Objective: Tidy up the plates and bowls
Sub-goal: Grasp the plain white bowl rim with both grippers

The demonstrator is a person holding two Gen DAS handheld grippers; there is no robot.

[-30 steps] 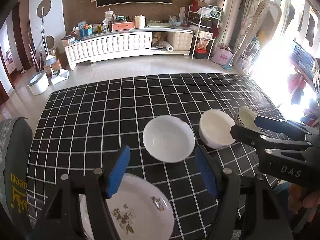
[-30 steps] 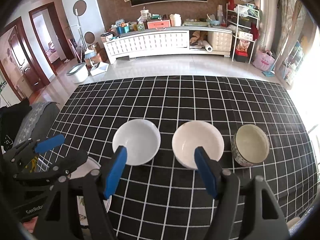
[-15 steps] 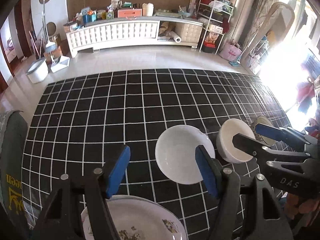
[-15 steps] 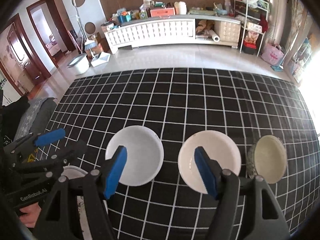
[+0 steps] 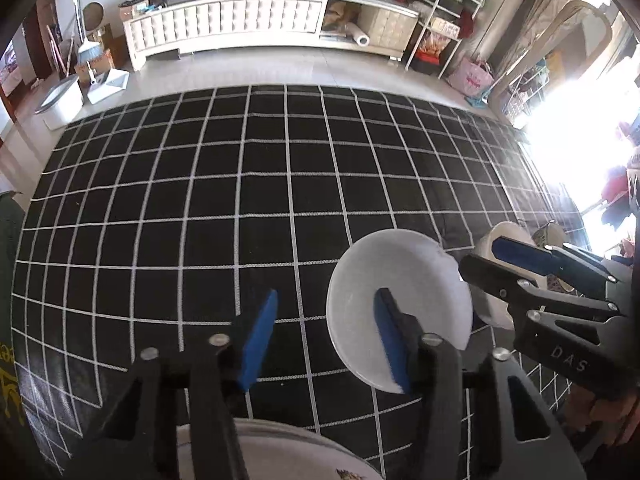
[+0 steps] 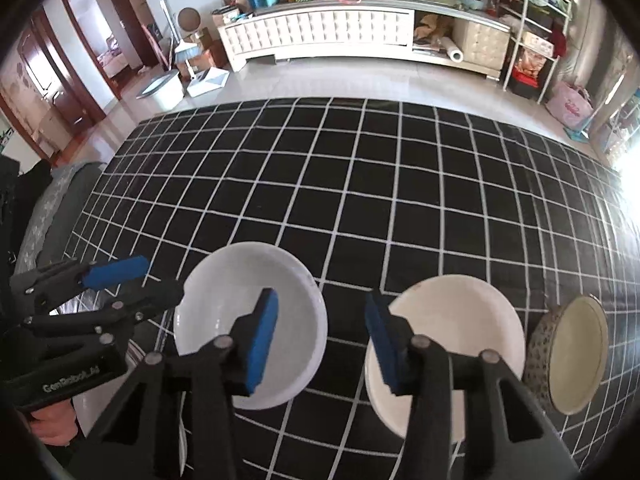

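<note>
Approach stage, nothing gripped: left hand-held gripper and right hand-held gripper both spread wide above the checked table, white bowl beside cream bowl, patterned bowl rightmost, floral plate nearest. Next, probably: lower, straddle one rim, close gently for stacking
</note>
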